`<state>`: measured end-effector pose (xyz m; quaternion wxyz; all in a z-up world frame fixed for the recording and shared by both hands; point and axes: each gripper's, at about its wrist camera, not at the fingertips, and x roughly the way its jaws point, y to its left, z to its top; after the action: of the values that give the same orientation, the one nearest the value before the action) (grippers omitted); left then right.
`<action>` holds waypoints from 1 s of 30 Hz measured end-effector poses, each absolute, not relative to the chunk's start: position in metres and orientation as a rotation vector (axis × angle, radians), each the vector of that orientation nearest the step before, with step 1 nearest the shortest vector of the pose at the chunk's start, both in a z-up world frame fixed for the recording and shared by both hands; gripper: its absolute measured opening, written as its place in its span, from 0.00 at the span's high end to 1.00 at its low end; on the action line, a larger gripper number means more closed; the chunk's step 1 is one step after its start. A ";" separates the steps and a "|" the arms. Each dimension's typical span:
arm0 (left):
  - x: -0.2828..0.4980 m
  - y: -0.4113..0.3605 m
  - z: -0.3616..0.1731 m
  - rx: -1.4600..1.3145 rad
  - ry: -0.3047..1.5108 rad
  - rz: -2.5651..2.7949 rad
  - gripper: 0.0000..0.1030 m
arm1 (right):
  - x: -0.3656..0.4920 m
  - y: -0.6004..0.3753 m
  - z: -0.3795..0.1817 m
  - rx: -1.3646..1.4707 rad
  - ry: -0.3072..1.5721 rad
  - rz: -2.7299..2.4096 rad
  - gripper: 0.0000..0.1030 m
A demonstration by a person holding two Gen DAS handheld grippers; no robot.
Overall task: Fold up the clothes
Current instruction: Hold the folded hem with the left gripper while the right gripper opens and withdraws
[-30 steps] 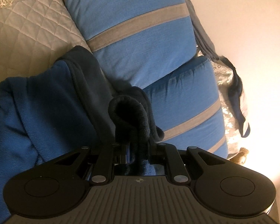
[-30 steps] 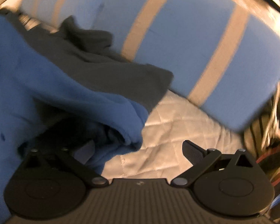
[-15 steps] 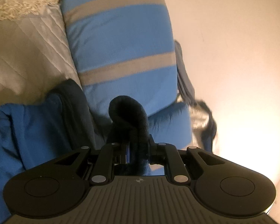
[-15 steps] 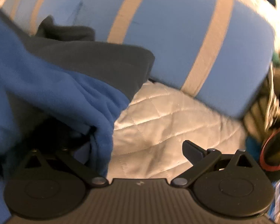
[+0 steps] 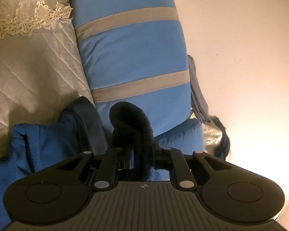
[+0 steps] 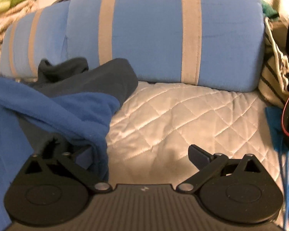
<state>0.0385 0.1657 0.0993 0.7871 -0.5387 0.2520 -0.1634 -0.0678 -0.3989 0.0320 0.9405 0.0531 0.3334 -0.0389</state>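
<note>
Blue cushions with grey stripes (image 6: 163, 34), pale quilted cover (image 6: 183, 119) beneath them (lace trim (image 5: 28, 19) at one edge), plain wall (image 5: 240, 57) in warm yellowish light

Both wrist cameras sit close above the quilted bed cover (image 6: 183, 115). Each faces the blue striped cushion (image 5: 133, 57) at the cover's far edge. Both views share it.

Quilted bedspread (image 6: 183, 119) under blue fleece garment (image 6: 71, 113), striped pillows (image 6: 154, 34)
</note>
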 end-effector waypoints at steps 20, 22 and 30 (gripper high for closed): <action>0.035 0.168 0.099 -1.211 0.517 -0.465 0.85 | -0.044 -0.299 0.026 -0.539 0.637 -0.129 0.00; 0.036 0.166 0.100 -1.210 0.512 -0.483 0.85 | -0.039 -0.294 0.025 -0.582 0.620 -0.146 0.00; 0.034 0.169 0.098 -1.214 0.506 -0.466 0.85 | -0.035 -0.300 0.044 -0.691 0.582 -0.206 0.00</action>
<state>0.0343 0.1687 0.0978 0.7665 -0.5588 0.2330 -0.2144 -0.0347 -0.3003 0.0435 0.8946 -0.3332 0.2806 -0.0993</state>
